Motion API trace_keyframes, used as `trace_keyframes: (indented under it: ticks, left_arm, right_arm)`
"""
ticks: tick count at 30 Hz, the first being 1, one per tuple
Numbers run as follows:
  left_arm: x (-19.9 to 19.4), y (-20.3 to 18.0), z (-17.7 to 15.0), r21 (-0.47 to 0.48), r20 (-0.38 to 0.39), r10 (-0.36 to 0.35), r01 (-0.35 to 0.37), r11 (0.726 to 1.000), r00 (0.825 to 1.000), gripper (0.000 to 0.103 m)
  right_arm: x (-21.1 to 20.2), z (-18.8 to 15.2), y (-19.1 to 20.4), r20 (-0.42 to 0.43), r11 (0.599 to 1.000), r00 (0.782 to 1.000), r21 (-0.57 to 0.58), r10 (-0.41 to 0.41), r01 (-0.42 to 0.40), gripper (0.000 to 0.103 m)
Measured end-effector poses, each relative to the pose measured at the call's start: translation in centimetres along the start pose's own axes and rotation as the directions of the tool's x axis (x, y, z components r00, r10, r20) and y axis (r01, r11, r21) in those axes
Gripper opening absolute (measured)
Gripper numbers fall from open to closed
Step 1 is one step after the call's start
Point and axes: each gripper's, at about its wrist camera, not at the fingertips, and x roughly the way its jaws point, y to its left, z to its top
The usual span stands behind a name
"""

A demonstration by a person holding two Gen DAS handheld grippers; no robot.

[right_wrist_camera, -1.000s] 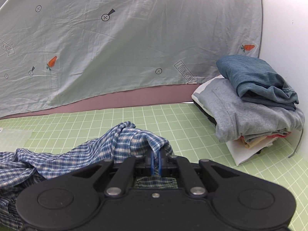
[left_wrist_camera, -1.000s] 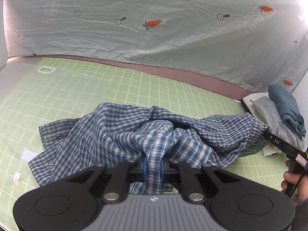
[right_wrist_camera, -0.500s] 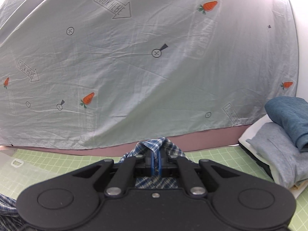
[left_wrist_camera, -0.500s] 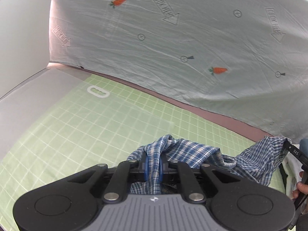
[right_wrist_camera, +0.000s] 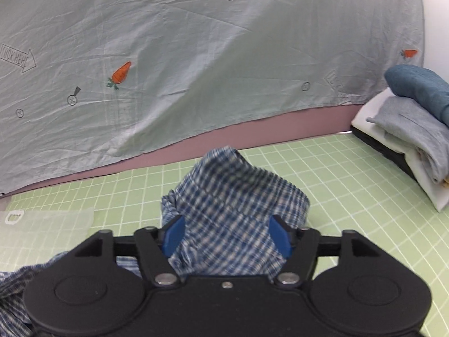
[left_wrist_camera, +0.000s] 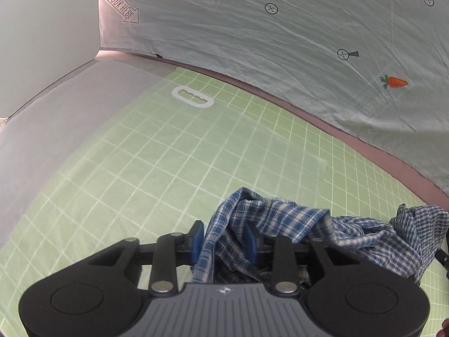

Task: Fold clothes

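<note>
Left gripper (left_wrist_camera: 223,243): fills the bottom of the left wrist view and points steeply down at the mat; its jaws have just been opening and now stand apart, with a fold of the shirt loose between the two blue pads, neither pad pressing on it.
Plaid shirt (left_wrist_camera: 303,230): one blue-and-white checked shirt, crumpled at lower centre and lower right of the left wrist view; in the right wrist view it bunches up at lower centre and trails off to the lower left corner.
Right gripper (right_wrist_camera: 228,234): along the bottom of the right wrist view, tipped less steeply down; its jaws have just been opening and are spread wide, the cloth heaped between the pads but not pinched.
Green grid mat (left_wrist_camera: 174,151): one, under the shirt, filling the middle of both views.
Clear sheet with handle cut-out (right_wrist_camera: 47,223): one, flat on the mat, lower left.
Carrot-print cloth (right_wrist_camera: 196,56): one backdrop across the top.
Stack of folded clothes (right_wrist_camera: 415,118): one pile at the right edge, a blue piece on a grey one.
</note>
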Motion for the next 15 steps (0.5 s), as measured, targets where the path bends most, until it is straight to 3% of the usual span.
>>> trace_keyframes:
  ticks: [1,3,6,10,15]
  left_arm:
    - [-0.1,0.2,0.0,-0.018,0.006,0.008,-0.008,1.000,1.000,0.062]
    - [-0.6,0.4,0.1,-0.047,0.023,0.023,-0.022,0.999,0.999,0.075]
    - [-1.7,0.5,0.1,-0.044,0.050,0.007,-0.004,0.999,0.999,0.086]
    - [-2.8,0.0,-0.1,0.035,0.072,-0.032,0.029,0.999,0.997,0.093]
    - [-2.9,-0.8,0.1,0.083,0.062,-0.067,0.062,0.995,0.996,0.093]
  right_arm:
    - [-0.5,-0.7,-0.4,-0.011,1.000,1.000,0.003,-0.018,0.018,0.081]
    - [-0.8,-2.3,-0.9,-0.064,1.000,0.998,-0.007,-0.024,0.023,0.081]
    - [-1.0,-4.6,-1.4,-0.154,0.998,0.986,0.009,-0.063,0.066,0.081]
    - [-1.6,-7.2,-1.3,-0.235,0.998,0.971,0.039,-0.043,0.054,0.081]
    - [-2.2,-8.7,-0.1,-0.259,0.997,0.965,0.056,-0.039,0.055,0.081]
